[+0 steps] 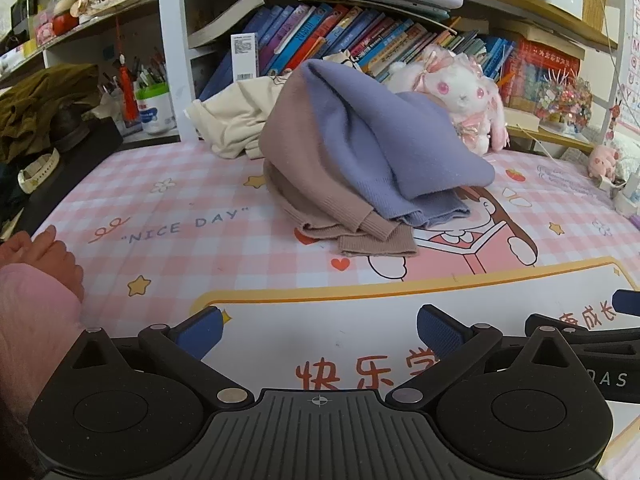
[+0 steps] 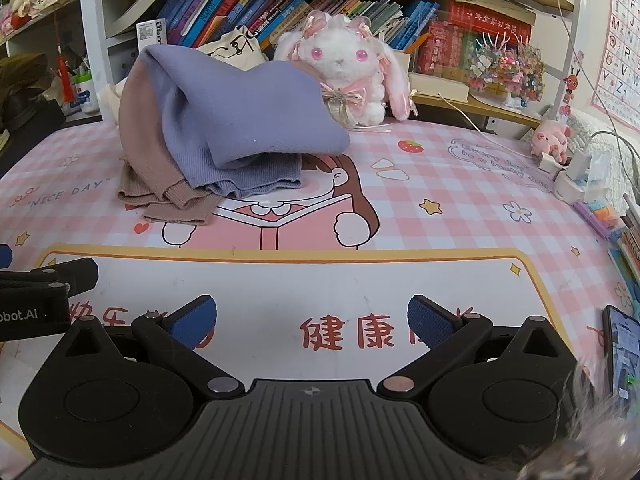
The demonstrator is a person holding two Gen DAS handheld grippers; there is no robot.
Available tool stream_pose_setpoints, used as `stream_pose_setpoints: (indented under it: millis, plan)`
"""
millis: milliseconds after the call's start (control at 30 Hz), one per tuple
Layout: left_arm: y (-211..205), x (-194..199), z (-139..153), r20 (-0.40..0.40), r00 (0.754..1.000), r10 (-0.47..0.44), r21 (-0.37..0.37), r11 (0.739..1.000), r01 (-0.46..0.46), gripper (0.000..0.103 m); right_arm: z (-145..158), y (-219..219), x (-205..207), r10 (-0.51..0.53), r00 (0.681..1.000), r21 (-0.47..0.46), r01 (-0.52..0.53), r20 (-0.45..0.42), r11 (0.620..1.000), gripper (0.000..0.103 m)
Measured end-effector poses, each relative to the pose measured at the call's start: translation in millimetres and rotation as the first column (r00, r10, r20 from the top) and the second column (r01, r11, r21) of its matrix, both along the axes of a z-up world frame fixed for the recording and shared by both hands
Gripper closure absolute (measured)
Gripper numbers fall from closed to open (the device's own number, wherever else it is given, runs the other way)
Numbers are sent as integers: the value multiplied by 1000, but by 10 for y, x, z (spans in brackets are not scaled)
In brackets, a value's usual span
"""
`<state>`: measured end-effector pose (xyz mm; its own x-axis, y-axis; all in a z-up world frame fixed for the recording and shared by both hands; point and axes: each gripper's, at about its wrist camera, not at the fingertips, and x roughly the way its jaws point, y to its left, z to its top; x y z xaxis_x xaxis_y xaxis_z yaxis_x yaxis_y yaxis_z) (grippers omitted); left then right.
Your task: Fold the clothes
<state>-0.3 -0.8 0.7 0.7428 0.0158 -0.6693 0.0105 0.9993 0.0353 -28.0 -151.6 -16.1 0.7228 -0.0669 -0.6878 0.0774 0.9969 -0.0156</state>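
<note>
A crumpled sweater, lavender on one side and dusty pink on the other, lies heaped on the pink checked desk mat; it also shows in the right wrist view. A cream garment lies behind it. My left gripper is open and empty, low over the mat's near edge, well short of the sweater. My right gripper is open and empty, beside the left one, whose body shows at the left edge.
A white plush rabbit sits behind the sweater against a bookshelf. A phone lies at the right edge. Chargers and a small pink toy are at the far right. An olive cloth is at the left.
</note>
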Motion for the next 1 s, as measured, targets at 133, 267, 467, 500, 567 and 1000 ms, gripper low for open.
stream_pose_setpoints:
  millis: [133, 267, 467, 500, 567, 1000]
  plan:
    - [-18, -6, 33, -8, 1000, -3, -16, 1000, 3, 0, 1, -2, -2, -1, 1000, 1, 1, -1, 1000, 0]
    - [13, -4, 0, -5, 1000, -9, -13, 1000, 9, 0, -3, -15, -8, -2, 1000, 1, 2, -1, 1000, 0]
    - [4, -45, -17, -1, 1000, -11, -17, 1000, 11, 0, -19, -56, -42, -5, 1000, 6, 5, -4, 1000, 0]
    - [5, -43, -18, -3, 1000, -17, -22, 1000, 17, 0, -20, -58, -35, -7, 1000, 8, 7, -6, 1000, 0]
    - [12, -42, -27, -7, 1000, -27, -29, 999, 27, 0, -23, -60, -24, -9, 1000, 11, 9, -8, 1000, 0]
    - [41, -42, -30, -16, 999, -34, -69, 997, 33, 0, -9, -25, -23, 11, 1000, 17, -11, 1, 1000, 0]
